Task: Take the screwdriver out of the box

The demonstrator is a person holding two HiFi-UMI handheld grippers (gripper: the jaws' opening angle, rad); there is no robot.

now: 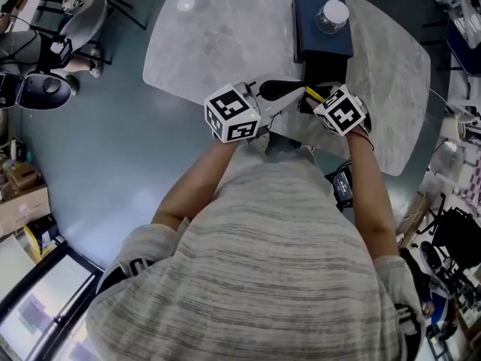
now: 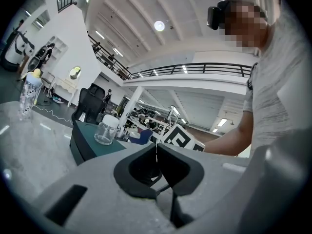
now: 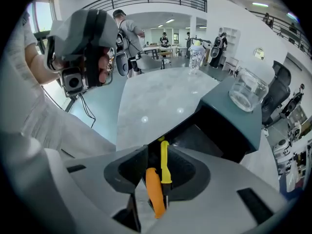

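Screwdriver (image 3: 165, 165): lying lengthwise between the jaws of the right gripper (image 3: 157, 152), with its long axis running along them.
Ends: the yellow part is pointing away from the gripper's camera, toward the open front of the box (image 3: 234, 116). The orange part is sitting deeper in the jaws, toward the camera.
Place: the screwdriver is hanging just in front of the box's dark opening, above the marble table (image 1: 225, 43). In the head view only a short yellow stretch is showing, poking out past the right gripper toward the left gripper.
Tip: it is sitting close to the box's front edge, and whether it is touching that edge cannot be told.
Right gripper: its jaws are clamping the screwdriver from both sides and tilting down toward the table.
Left gripper (image 2: 156, 147): its jaws are pressing together with nothing between them. It is hovering level just beside the right gripper, near the table's edge, and is touching neither the box nor the screwdriver.
Box: dark blue, standing on the table with its front open toward the person.
Glass jar (image 1: 331, 16): white-lidded, standing upright on the box's top.
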